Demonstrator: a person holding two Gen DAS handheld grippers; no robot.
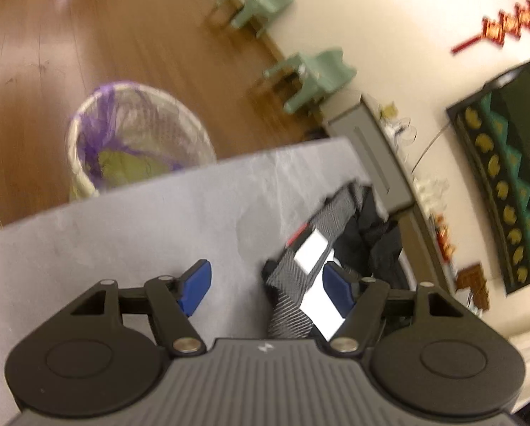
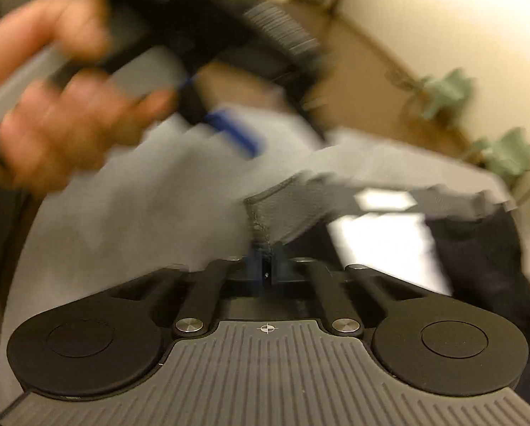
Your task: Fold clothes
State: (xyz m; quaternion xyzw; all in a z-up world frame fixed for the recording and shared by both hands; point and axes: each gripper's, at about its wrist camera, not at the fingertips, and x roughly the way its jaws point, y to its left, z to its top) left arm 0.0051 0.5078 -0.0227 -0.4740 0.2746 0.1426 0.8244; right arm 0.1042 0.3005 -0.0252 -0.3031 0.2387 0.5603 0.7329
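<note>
**Left wrist view: gripper spread wide over the waistband; right gripper pinched onto it**

Left wrist view shows the left gripper (image 1: 268, 289) with its blue pads (image 1: 195, 293) far apart and nothing clamped between them. It hangs over the grey desk (image 1: 123, 241). A grey herringbone waistband (image 1: 302, 277) with white patches runs up between the pads, closer to the one on the right side of the frame; whether it touches that pad cannot be told. The band belongs to a dark garment (image 1: 375, 234) that lies bunched near the desk's far edge and spills over it.

Beyond the desk stands a white mesh wastebasket (image 1: 137, 138) with a purple liner, on a brown wooden floor (image 1: 87, 35). Two pale green chairs (image 1: 311, 78) sit along the cream wall, and a dark framed hanging (image 1: 506, 174) with yellow and teal patterns is mounted there.

Right wrist view is heavily blurred. The right gripper (image 2: 265, 259) has its fingers drawn together on a corner of the grey waistband (image 2: 282, 209), which rises from the pinch and stretches off to the right above the desk (image 2: 140, 195). The dark garment (image 2: 477, 248) lies at the right. At upper left, a hand (image 2: 62, 113) grips the handle of the left gripper (image 2: 229, 131), one blue pad visible above the desk surface.
</note>
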